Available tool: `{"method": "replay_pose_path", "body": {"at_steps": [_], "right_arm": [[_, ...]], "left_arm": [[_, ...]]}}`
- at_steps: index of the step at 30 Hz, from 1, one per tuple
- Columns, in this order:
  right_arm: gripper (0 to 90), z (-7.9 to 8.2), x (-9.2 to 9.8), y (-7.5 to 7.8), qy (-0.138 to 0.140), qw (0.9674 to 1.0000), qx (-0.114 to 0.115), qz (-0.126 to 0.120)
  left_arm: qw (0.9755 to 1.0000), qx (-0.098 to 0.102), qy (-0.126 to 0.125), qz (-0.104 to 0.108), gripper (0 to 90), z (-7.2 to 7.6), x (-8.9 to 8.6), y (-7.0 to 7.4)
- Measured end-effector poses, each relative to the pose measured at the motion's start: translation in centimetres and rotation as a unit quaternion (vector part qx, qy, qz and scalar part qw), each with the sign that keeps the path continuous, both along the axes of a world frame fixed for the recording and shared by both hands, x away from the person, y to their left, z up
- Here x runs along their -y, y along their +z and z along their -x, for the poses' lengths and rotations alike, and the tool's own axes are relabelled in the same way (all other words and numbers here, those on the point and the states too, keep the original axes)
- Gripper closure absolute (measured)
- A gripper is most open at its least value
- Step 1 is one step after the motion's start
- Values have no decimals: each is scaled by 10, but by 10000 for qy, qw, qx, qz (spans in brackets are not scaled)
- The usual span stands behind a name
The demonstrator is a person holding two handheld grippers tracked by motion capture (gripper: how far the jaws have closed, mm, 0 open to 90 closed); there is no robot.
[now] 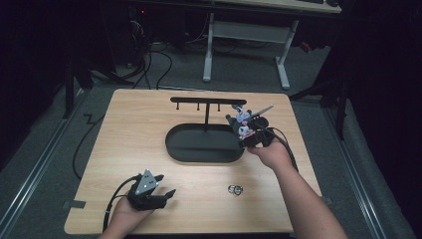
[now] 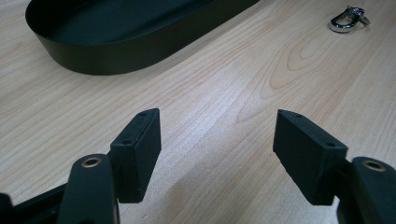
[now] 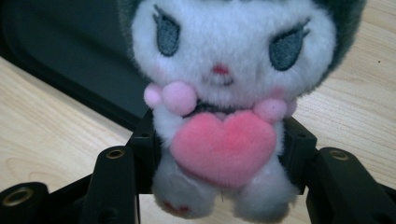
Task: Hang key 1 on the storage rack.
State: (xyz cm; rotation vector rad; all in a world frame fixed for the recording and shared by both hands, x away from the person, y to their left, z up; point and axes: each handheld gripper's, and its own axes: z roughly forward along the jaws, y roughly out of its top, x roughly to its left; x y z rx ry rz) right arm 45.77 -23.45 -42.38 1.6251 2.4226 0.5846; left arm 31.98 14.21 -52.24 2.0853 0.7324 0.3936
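White plush toy [image 3: 224, 70]; pink heart [image 3: 223, 147]

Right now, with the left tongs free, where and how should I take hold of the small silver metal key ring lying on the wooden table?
Grip the small silver metal key ring across its looped clasp, coming straight down from above. It lies flat on the light wooden table, so a level approach would probably slide over it. The left tongs stand open with nothing between them, and bare tabletop surrounds the ring.

Both forearms are bare, with no sleeves. The left gripper [image 1: 161, 185] is black, carries a grey three-cornered plate [image 1: 145, 182] dotted with small holes, and trails a black cable [image 1: 110, 206]. Its fingers [image 2: 140, 151] are blocky black pads with small screw holes, fixed to rounded arms with brass-ringed holes. The right gripper [image 1: 245, 132] is black too, with a black cable [image 1: 286, 147] looping past the wrist.
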Motion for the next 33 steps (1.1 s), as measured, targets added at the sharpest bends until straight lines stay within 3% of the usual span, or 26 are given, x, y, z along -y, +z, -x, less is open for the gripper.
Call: {"method": "replay_pose_path", "body": {"at_steps": [7,18,19,22,24,28,29,33], "right_arm": [[401,-2,-2,-7,-10,10000,-7,60],[400,16,7,9,46,9995,299,31],[406,21,10,9,39,9994,343,-68],[413,31,17,7,48,9991,425,26],[445,47,27,0,27,9983,556,-187],[456,62,32,-9,77,9973,695,-225],[474,74,36,-17,71,9960,856,-246],[514,96,45,-35,-5,9929,1088,-476]], "left_arm": [[10000,-12,-11,-28,329,-1,0,-1],[10000,14,9,-8,328,-2,0,-1],[10000,17,3,-10,328,-1,1,-1],[10000,13,-2,-5,328,-1,1,-1],[10000,9,0,-1,328,-1,1,-1],[10000,2,6,13,328,-1,1,-1],[10000,4,6,8,328,-1,1,-1],[10000,-2,-22,-22,328,0,3,-1]]}}
